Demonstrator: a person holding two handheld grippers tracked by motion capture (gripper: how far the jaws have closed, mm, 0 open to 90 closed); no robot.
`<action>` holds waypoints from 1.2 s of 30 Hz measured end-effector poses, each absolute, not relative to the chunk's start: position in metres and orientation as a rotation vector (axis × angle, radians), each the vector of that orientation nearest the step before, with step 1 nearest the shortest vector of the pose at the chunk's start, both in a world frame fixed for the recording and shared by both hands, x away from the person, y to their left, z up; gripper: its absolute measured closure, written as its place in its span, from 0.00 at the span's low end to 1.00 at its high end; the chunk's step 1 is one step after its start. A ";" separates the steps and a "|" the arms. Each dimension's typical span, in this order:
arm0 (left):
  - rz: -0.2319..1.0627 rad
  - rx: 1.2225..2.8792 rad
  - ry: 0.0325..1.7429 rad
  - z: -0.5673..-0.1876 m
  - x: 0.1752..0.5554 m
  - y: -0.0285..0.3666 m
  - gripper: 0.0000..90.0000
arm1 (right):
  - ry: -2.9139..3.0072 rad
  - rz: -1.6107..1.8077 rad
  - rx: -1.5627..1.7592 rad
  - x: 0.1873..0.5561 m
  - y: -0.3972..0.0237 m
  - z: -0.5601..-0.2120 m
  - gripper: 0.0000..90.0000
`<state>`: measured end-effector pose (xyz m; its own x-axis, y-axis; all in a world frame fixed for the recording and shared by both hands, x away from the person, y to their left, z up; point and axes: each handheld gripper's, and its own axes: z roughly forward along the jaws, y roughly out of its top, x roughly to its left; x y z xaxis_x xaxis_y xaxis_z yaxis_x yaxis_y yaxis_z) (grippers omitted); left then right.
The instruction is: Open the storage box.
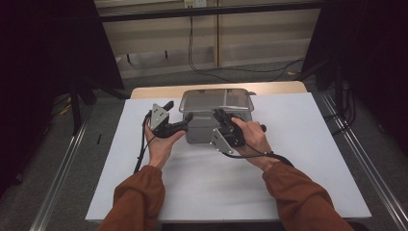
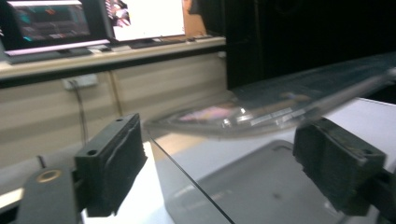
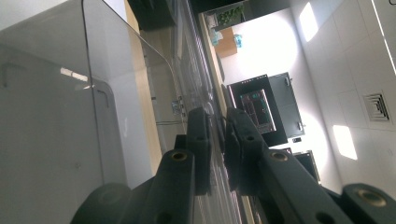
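Clear plastic container (image 1: 216, 113): light, rigid, slick; hold at lid rim, where right gripper (image 1: 222, 118) pinches; left gripper (image 1: 185, 120) spread beside.

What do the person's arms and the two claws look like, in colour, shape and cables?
Both arms wear rust-orange long sleeves. Each claw, left claw and right claw, is black, with a grey three-cornered plate and a trailing black cable. The pads are blocky, black, with rough faces.
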<state>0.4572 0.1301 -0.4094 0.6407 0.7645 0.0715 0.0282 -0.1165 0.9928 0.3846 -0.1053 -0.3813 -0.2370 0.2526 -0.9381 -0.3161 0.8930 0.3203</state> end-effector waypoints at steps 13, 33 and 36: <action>0.800 1.598 0.588 -0.409 0.457 0.130 0.45 | 1.740 0.546 -0.039 0.384 -0.105 -0.385 0.88; 0.788 1.609 0.582 -0.413 0.460 0.129 0.55 | 1.800 0.721 0.124 0.387 -0.122 -0.387 0.70; 0.786 1.608 0.584 -0.413 0.460 0.129 0.55 | 1.807 0.751 0.163 0.388 -0.127 -0.388 0.65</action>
<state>0.4601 0.1289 -0.4129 0.6466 0.7434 0.1712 -0.0514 -0.1815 0.9821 0.3881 -0.1267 -0.3875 -0.3730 0.4587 -0.8065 -0.2478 0.7884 0.5630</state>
